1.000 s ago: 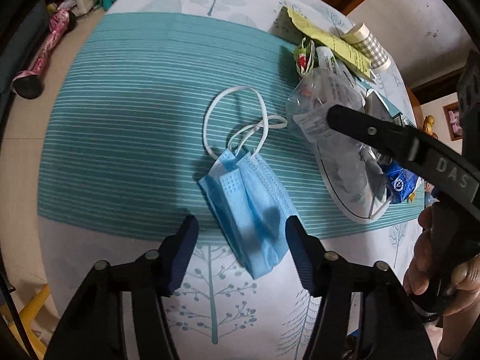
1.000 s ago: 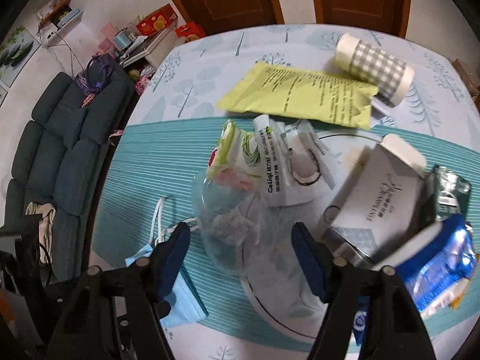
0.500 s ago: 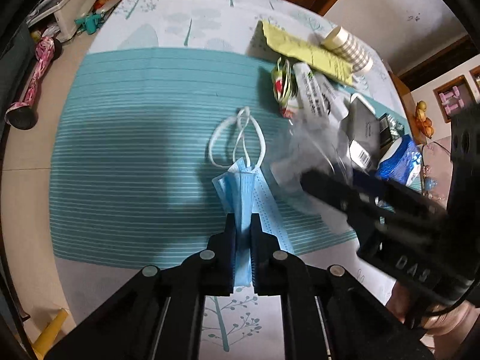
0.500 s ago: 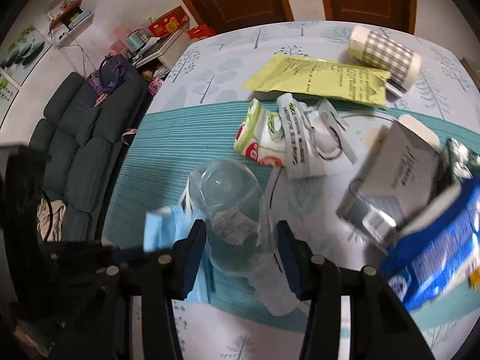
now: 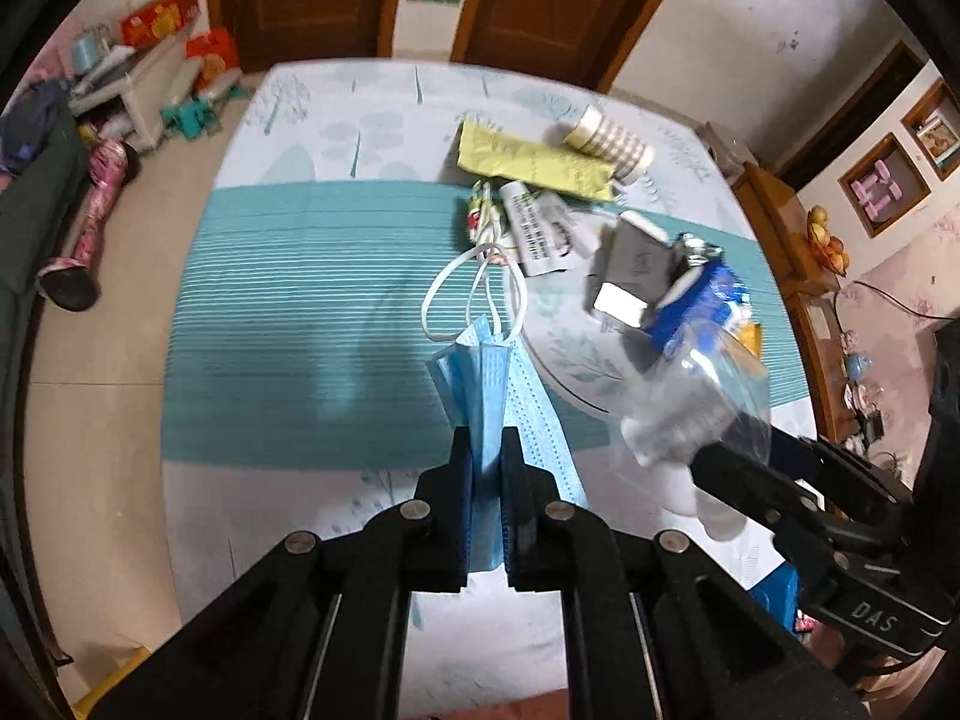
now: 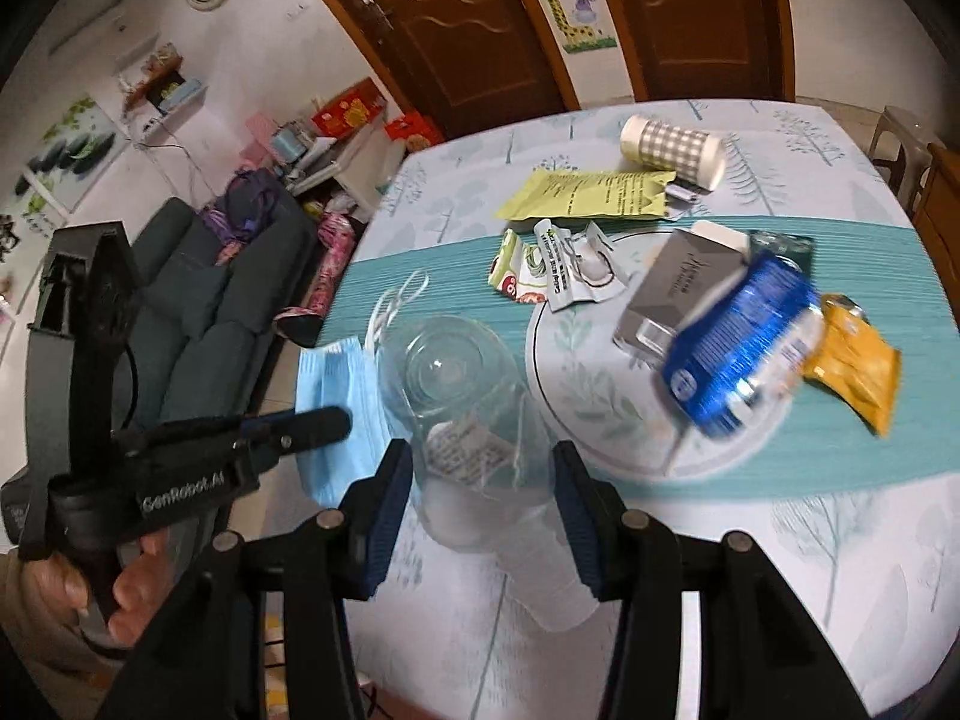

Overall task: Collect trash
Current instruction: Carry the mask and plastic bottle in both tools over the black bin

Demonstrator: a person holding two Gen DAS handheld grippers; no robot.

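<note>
My left gripper (image 5: pixel 485 444) is shut on a blue face mask (image 5: pixel 480 384), lifted above the teal striped cloth (image 5: pixel 288 312), its white ear loops hanging. My right gripper (image 6: pixel 483 468) is shut on a crushed clear plastic bottle (image 6: pixel 462 396), held above the table. The bottle also shows in the left wrist view (image 5: pixel 696 402), and the mask in the right wrist view (image 6: pixel 336 384). More trash lies on the table: a blue packet (image 6: pixel 744 348), a grey carton (image 6: pixel 678 288), an orange wrapper (image 6: pixel 852 366), white wrappers (image 6: pixel 570 270) and a yellow packet (image 6: pixel 588 195).
A round white mat (image 6: pixel 600 408) lies under the trash pile. A checked cylinder (image 6: pixel 672 150) lies at the far table edge. A dark sofa (image 6: pixel 198 312) and floor clutter stand left of the table. Brown doors (image 6: pixel 690 18) are behind it.
My left gripper closed on the mask and lifted it. My right gripper closed on the clear bottle and raised it off the table. Both views pulled back from the table.
</note>
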